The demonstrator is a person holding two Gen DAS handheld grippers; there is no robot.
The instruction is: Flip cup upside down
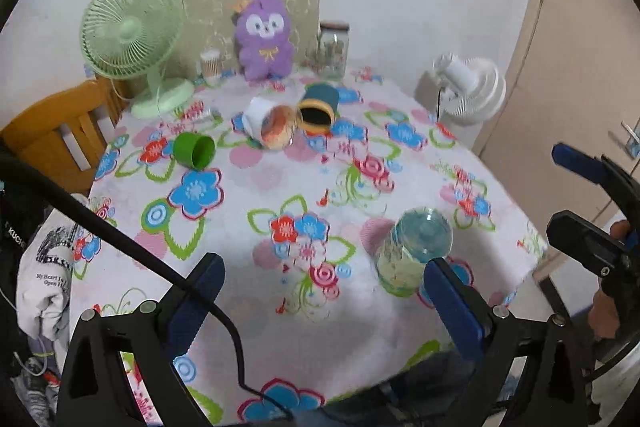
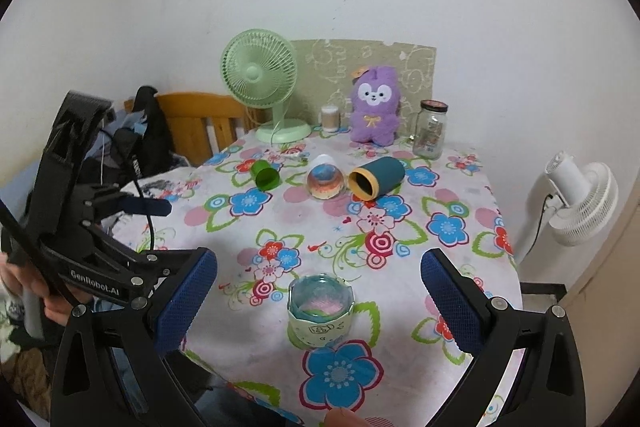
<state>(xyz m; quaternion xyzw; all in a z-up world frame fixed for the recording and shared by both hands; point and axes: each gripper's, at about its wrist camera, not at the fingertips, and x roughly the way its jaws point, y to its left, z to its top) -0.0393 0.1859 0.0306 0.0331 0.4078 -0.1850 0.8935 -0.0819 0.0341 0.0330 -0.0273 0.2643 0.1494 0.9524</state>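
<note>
The glass cup (image 2: 320, 311) stands on the flowered counter (image 2: 400, 307) in the lower middle of the right wrist view, base up, with its pale printed band low on the wall. It sits between the 2 blue pads of the right gripper (image 2: 319, 301), touching neither; the jaws are spread wide with open cloth on both sides of the cup. The near counter edge runs just below the cup at the bottom of the frame, and the right edge drops off at the lower right, near a white fan (image 2: 580, 203) that stands off the counter.

In the left wrist view the same cup (image 1: 416, 251) appears at the lower right, just beside the right-hand pad of the left gripper (image 1: 320, 301), which partly overlaps it in the picture; contact cannot be told. These jaws are also spread wide and hold nothing, and the cloth between them is bare.

Toward the upper middle of both views, 3 cups lie on their sides in a row: a green cup (image 2: 265, 175), a white cup (image 2: 325, 181) with an orange inside, and a dark teal cup (image 2: 376, 179). A wide stretch of cloth separates them from the glass cup.

Along the far edge stand a green fan (image 2: 264, 83), a purple plush toy (image 2: 374, 105) and a glass jar (image 2: 431, 129).

Only the right wrist view shows the left gripper's body, at the left of the frame, with a hand (image 2: 24, 287) on it. Only the left wrist view shows the right gripper (image 1: 592, 203) from outside, at the right edge of the frame.
</note>
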